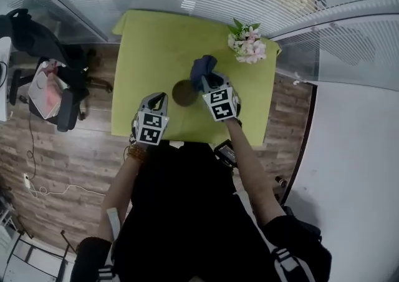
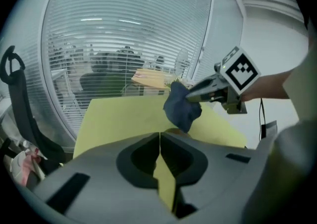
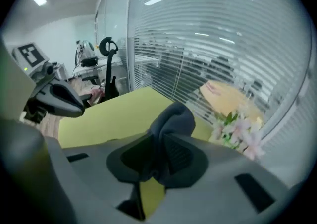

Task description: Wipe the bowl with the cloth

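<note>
The step in hand looks like the approach: the cloth is up and carried to the bowl, and wiping does not seem to have begun.

The right gripper [image 1: 211, 82] has its fingers [image 3: 181, 156] closed almost fully on a fold of the dark blue cloth [image 3: 173, 121]. The cloth bunches up above the fingers and a little hangs below them. In the head view the cloth sits off the tabletop [image 1: 156, 43], just beyond the far right edge of the brown bowl [image 1: 184, 93]. The left gripper view shows it hanging in the air with the bowl's rim barely visible beneath it.

The left gripper [image 1: 157, 101] hovers near the bowl on its near left side, apart from it. Its fingers [image 2: 138, 156] are pressed together with nothing between them. A bunch of flowers [image 1: 247, 42] lies at the far right corner, well apart from the work.

The bowl stands loose near the middle of the tabletop, so a rubbing stroke could push it along. The next move would call for lowering the cloth down and leftward into the bowl until the loose part presses on the inside, then sweeping round. If the left gripper is to steady the bowl, its fingers would first have to part to take the rim, or rest against the outer wall.
</note>
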Demonstrator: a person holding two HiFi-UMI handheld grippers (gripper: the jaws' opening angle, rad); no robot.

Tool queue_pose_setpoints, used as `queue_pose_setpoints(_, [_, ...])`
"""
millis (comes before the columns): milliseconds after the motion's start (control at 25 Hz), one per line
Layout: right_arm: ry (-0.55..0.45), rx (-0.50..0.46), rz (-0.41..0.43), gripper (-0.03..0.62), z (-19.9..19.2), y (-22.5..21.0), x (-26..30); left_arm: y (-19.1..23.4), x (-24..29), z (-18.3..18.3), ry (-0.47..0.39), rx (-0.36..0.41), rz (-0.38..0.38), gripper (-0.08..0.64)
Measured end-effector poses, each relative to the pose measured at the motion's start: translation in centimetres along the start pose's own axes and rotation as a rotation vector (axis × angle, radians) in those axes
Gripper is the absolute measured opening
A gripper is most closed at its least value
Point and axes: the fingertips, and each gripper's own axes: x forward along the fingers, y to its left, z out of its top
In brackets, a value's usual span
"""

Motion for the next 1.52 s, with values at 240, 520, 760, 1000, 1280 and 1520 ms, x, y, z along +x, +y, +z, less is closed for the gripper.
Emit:
queue_pose_setpoints(240, [0.121,-0.595,-0.057,0.067,-0.9,2.6,1.9,1.0,2.5,-0.3,0.04,0.058,-0.089,0.012])
queue_pose_setpoints(520, [0.268,-0.66,0.118,0.075,-7.6,9.6,5.6,1.8,4.8,-2.7,0.117,0.036,-0.158,0.014])
queue_pose_setpoints(760, [0.192,-0.566,0.38,0.175,-6.6,10.4,1.6,-0.4,6.4,-4.1,0.187,-0.014,-0.268,0.015])
queue_pose_setpoints(1000, [0.087,-0.199,0.42,0.175,-3.1,5.1,2.1,-1.6,8.0,-5.7,0.255,-0.083,-0.312,0.043])
queue_pose_setpoints(1280, [0.243,-0.345,0.575,0.198,-5.5,7.2,6.1,-1.8,9.6,-6.5,0.313,-0.161,-0.312,0.12])
queue_pose_setpoints(1520, [0.319,-0.484,0.523,0.219,-7.2,8.6,9.2,-1.7,10.5,-7.3,0.346,-0.164,-0.301,0.12])
